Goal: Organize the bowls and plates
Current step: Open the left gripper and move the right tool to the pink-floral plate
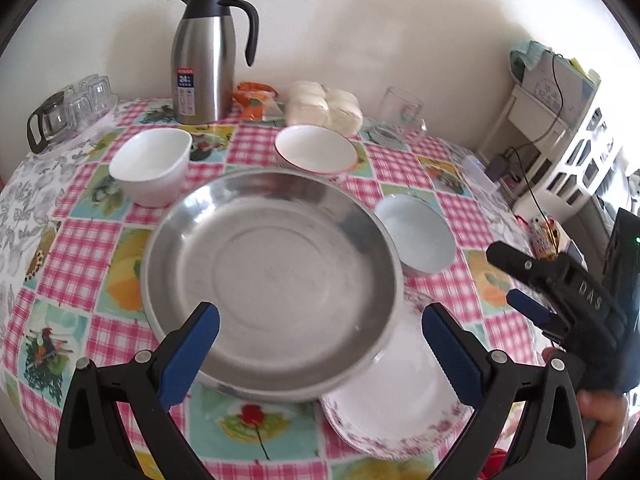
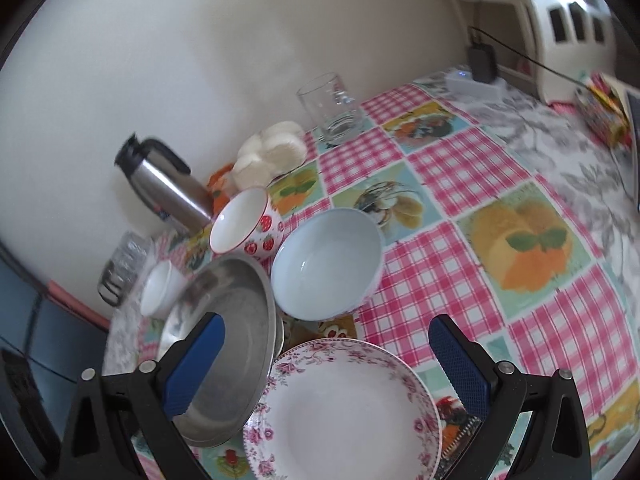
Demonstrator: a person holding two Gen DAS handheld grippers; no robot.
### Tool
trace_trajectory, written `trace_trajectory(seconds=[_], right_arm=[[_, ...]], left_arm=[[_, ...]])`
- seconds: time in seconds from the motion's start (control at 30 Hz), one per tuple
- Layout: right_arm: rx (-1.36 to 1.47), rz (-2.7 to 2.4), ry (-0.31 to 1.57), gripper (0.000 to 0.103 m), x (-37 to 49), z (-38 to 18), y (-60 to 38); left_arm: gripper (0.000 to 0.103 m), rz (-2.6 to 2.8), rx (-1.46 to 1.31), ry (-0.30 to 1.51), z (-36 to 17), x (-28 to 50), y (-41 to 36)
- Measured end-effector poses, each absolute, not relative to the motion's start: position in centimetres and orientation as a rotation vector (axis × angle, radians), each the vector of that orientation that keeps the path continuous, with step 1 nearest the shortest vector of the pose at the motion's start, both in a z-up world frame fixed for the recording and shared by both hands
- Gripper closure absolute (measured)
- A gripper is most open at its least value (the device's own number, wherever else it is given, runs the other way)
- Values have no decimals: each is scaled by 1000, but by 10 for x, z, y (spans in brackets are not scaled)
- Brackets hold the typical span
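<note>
A wide steel plate (image 1: 272,256) lies mid-table, its near right rim overlapping a white plate with a pink floral border (image 1: 400,392). My left gripper (image 1: 320,344) hovers open over the steel plate's near edge, its pads clear of it. Behind stand a white bowl (image 1: 152,164), a red-rimmed bowl (image 1: 316,152) and a pale blue bowl (image 1: 416,232). My right gripper (image 2: 328,356) is open above the floral plate (image 2: 344,412), holding nothing. Beyond it are the steel plate (image 2: 228,344), blue bowl (image 2: 328,260), strawberry-patterned bowl (image 2: 248,220) and small white bowl (image 2: 160,288). The right gripper (image 1: 508,276) shows at the right edge.
Along the wall stand a steel thermos jug (image 1: 208,60), a bag of white buns (image 1: 324,106), an orange packet (image 1: 256,100), a clear glass (image 1: 400,108) and a tray of glasses (image 1: 76,108). White shelving with cables (image 1: 560,128) is beside the table. A person's hand (image 1: 600,408) holds the right gripper.
</note>
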State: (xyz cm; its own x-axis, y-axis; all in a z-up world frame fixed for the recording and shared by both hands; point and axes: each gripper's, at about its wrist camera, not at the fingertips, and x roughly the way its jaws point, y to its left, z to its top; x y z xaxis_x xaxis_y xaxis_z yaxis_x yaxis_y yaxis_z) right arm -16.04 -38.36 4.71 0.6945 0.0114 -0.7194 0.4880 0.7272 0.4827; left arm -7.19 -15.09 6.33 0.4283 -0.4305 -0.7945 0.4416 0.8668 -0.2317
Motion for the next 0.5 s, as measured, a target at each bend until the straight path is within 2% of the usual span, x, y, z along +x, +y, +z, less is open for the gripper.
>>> trace_trajectory(seconds=[0.17,0.37,0.5], right_arm=[[784,-296,796,0,-172,38,-399],[806,-302,916,2,-167,15,-401],[809,-312,953,11,-168,6,-403]], left_arm=[[2,-558,-10,1057,57,-78,-151],[2,-575,-13,1146,43,-87,-155],[2,-586,-27,1191,37,-92,-155]])
